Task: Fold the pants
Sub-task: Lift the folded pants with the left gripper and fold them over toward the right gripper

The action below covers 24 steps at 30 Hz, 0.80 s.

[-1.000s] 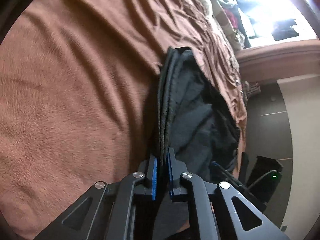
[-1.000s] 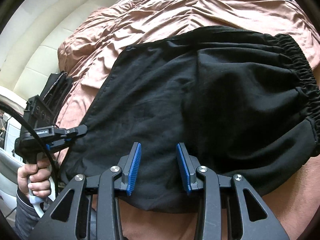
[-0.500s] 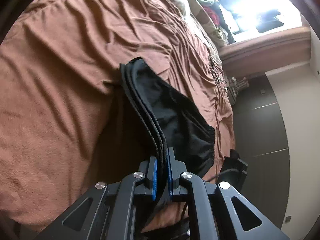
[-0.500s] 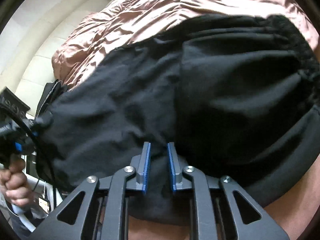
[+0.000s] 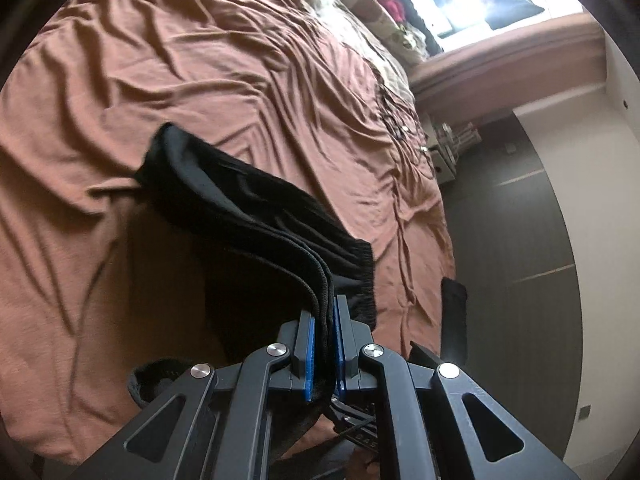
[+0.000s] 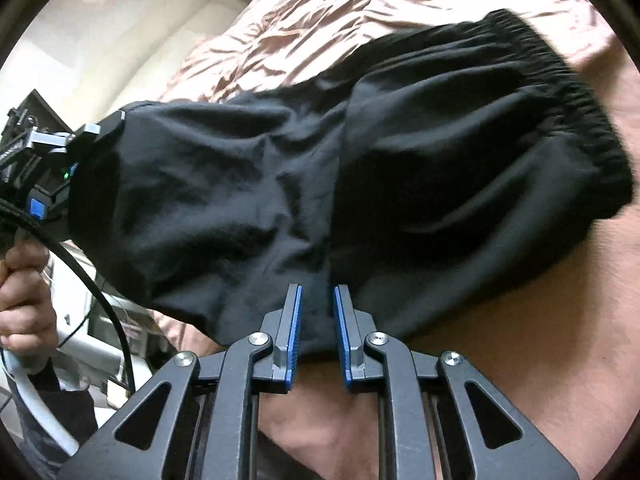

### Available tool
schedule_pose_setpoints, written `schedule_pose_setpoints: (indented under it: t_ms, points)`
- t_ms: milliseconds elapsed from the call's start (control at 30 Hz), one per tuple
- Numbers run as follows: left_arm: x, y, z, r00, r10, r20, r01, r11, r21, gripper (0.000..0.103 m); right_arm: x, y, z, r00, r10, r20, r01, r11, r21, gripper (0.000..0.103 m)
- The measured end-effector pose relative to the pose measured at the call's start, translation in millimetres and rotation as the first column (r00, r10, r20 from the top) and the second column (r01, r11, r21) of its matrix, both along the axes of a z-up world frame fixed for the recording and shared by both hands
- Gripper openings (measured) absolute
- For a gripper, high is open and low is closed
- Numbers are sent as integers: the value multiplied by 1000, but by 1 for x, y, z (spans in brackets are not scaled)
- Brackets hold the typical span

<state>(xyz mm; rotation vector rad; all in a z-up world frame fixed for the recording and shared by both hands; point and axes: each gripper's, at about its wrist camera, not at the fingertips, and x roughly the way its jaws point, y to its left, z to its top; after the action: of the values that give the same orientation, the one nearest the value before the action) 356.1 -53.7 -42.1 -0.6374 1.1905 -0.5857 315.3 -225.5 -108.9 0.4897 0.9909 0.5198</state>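
Left gripper: we pinch stacked layers of the black pants between both pads.
Right gripper: we clamp a fold of the pants' near edge.
Pants: lifted between us, waistband at 2 o'clock in the right view.
Open room: brown bedspread, 10 to 12 o'clock.
Edges: bed edge, floor at 3 o'clock in the left view.

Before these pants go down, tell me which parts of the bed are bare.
Bare: the wide stretch of brown bedspread beyond the lifted black pants, up to the pillows, and the strip toward the bed's floor-side edge. Crowded: the near edge, where the left gripper and right gripper both pinch the pants, and the far end's clutter.
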Motion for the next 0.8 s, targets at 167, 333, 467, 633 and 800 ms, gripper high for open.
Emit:
schedule_pose_setpoints:
  t_ms: [167,333,467,633,800]
  points:
    - [6,-35,0,999,-45,-10,45,999,14,8,-18,-36,9,998,-63,26,62,997,47,14]
    - [9,-72,-8,995,-95,-34,96,995,28,8,-34,-61,14,992,-118,44,114,991,75,14]
    - [9,-100,-16,989,-138,-59,140,989,36,8,-44,-79,14,987,-153,45,149,985,93,14]
    - [10,-133,-28,977,-189,-95,195,979,58,8,-60,-102,13,979,-200,33,195,975,108,14]
    - [6,-160,-39,961,-254,-112,264,961,79,29,-72,-117,12,970,-240,24,237,966,106,29]
